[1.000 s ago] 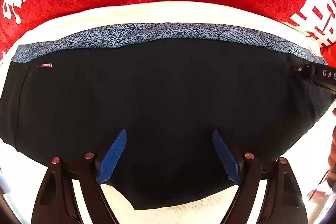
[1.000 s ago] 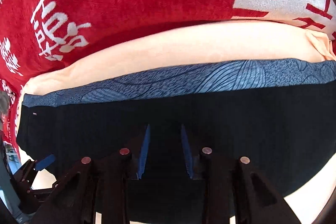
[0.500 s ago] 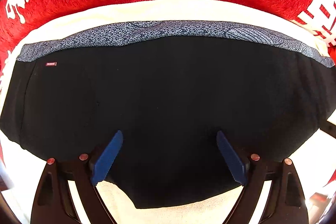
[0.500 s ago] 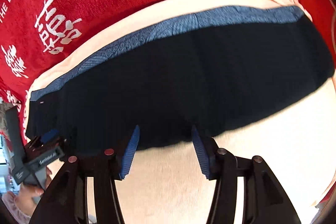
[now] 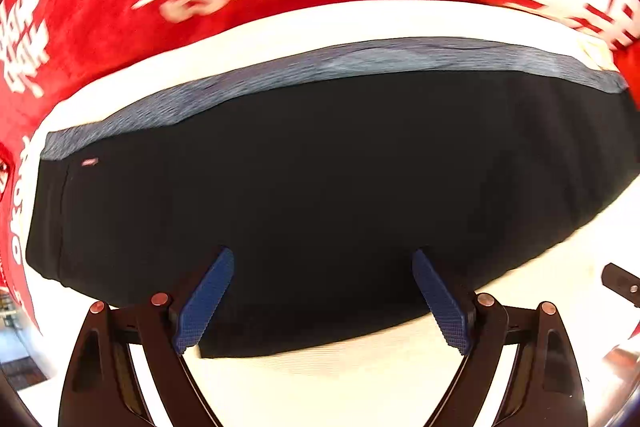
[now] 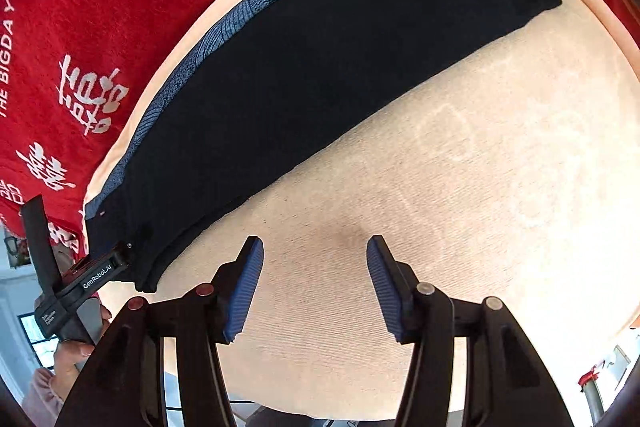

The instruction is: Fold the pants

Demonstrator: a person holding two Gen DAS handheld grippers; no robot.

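A red cloth with white lettering point(image 5: 100, 7) covers the far side of the worktop, and a cream cloth point(image 6: 460, 187) lies over it on the near side. On the cream cloth the black pants point(image 5: 320, 187) lie flat as a long folded band, with the blue patterned waistband point(image 5: 360, 59) along the far edge. The left claw point(image 5: 320, 301) hangs over the near edge of the pants, released, jaws wide, nothing between its pads. The right claw point(image 6: 316, 283) is over bare cream cloth just beside the pants, also released and empty. A fold looks just laid. Next, judging by the length left, each claw must take an end or corner to fold again.
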